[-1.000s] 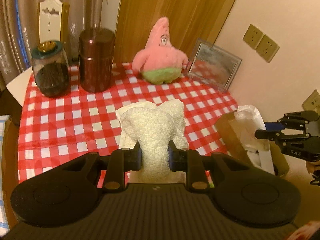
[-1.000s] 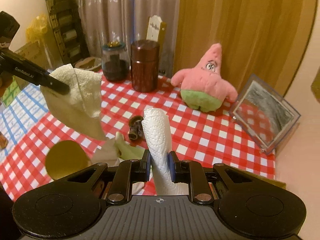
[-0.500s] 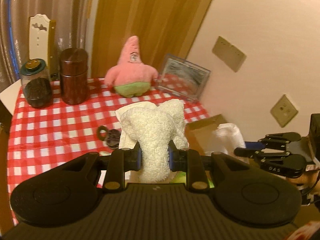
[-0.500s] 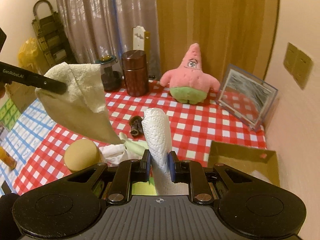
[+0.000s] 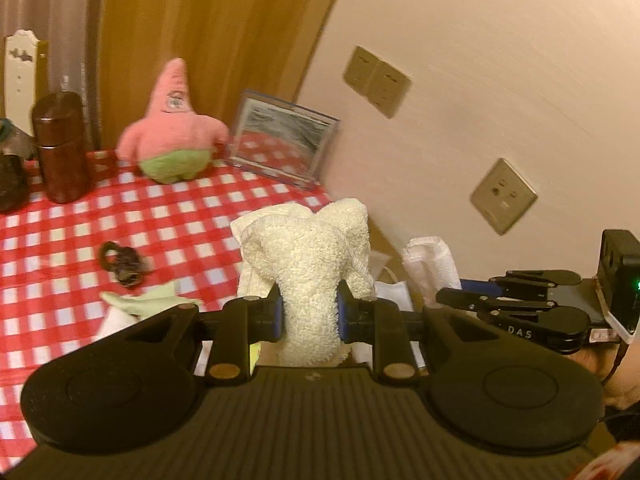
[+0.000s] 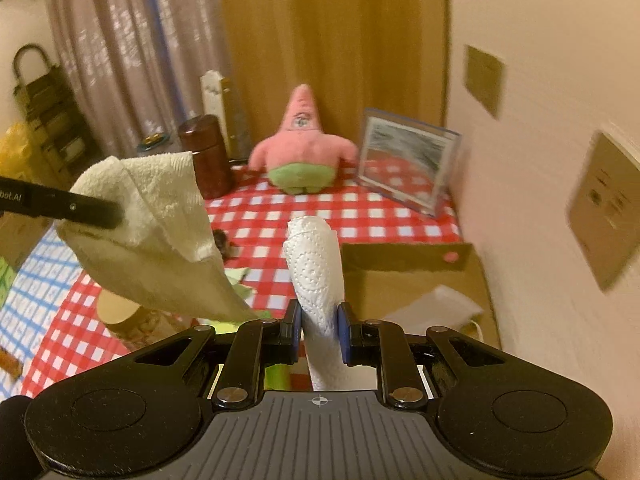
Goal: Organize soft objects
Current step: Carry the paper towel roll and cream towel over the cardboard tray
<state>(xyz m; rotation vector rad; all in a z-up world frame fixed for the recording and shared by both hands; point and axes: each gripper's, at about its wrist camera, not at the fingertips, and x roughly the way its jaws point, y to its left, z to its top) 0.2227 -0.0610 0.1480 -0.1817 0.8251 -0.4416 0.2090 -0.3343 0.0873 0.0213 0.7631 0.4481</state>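
Observation:
My left gripper (image 5: 310,314) is shut on a cream terry towel (image 5: 316,256) and holds it in the air; the towel also hangs at the left of the right wrist view (image 6: 152,232). My right gripper (image 6: 319,330) is shut on a white paper towel (image 6: 316,268), raised over an open cardboard box (image 6: 404,268) by the wall. The right gripper and its paper towel (image 5: 430,264) show at the right of the left wrist view. A pink star plush (image 6: 304,152) sits at the back of the red checked table (image 6: 360,216). A green cloth (image 5: 148,302) lies on the table.
A brown canister (image 5: 60,148), a dark glass jar (image 5: 12,176) and a clear-framed picture (image 6: 408,164) stand at the back. A small dark object (image 5: 124,266) lies mid-table. A yellow round sponge (image 6: 116,308) sits lower left. A white item (image 6: 436,308) lies inside the box. The wall is close on the right.
Both grippers have moved right toward the wall and the cardboard box, each still holding its cloth. The table items have shifted left in both views.

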